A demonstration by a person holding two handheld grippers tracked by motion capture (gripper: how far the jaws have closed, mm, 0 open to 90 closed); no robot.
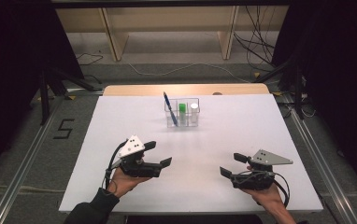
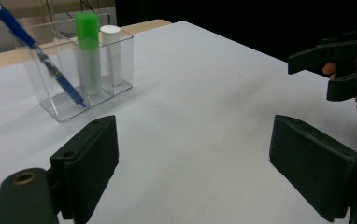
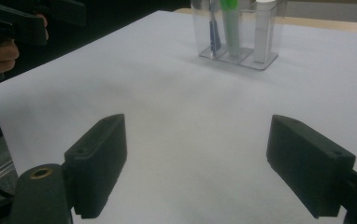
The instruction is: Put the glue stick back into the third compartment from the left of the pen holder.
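A person is holding two tools over a white desk (image 1: pixel 120 112), both well short of a clear three-compartment holder (image 1: pixel 182 122) standing near the far edge, about midway across. At left, the left tool (image 1: pixel 160 154) is hanging released, jaws spread wide with nothing between them, above the near-left part of the desk; its own camera is showing bare white surface between the jaws. Inside the holder, a blue pen (image 1: pixel 169 108) is leaning in the left compartment with its top tipping leftward past the rim, a green marker (image 1: pixel 182 111) is standing upright in the middle compartment, and a white cylinder (image 1: pixel 194 110) is standing in the right one. At right, the right tool (image 1: pixel 232 164) is likewise hanging released and empty above the near-right part of the desk. Open desk is lying between the two tools and between each tool and the holder, with nothing standing in the way. Cables (image 1: pixel 256 46) are trailing across the floor beyond the far edge.
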